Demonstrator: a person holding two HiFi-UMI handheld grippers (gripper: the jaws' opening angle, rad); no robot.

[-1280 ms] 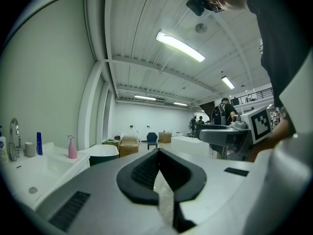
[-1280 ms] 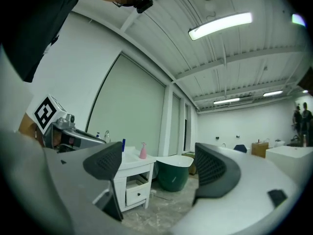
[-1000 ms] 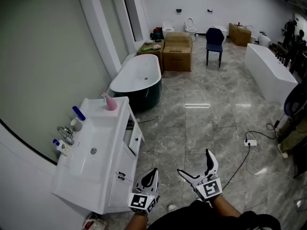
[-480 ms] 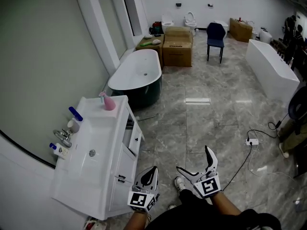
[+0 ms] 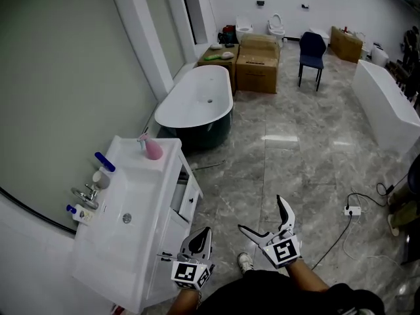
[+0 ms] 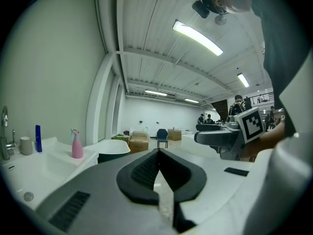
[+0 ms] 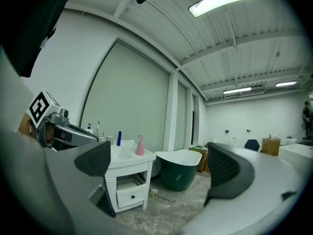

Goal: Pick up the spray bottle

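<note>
A pink spray bottle (image 5: 152, 148) stands at the far corner of the white vanity (image 5: 147, 199). It also shows as the pink spray bottle (image 6: 77, 144) at the left of the left gripper view and as the pink spray bottle (image 7: 140, 145) on the vanity in the right gripper view. My left gripper (image 5: 199, 237) is shut with nothing in it, low beside the vanity's front. My right gripper (image 5: 267, 218) is open and empty over the floor. Both are far from the bottle.
A blue bottle (image 5: 105, 161), a cup (image 5: 100, 176), a tap (image 5: 86, 195) and a small pump bottle (image 5: 77, 211) line the vanity's wall side. One vanity drawer (image 5: 186, 192) stands open. A dark green bathtub (image 5: 197, 107) lies beyond. A power strip (image 5: 353, 210) with cable lies on the marble floor.
The view has shifted, so the vanity and bathtub sit a little further right and lower in the frame. Both grippers keep their poses, left shut, right open.
</note>
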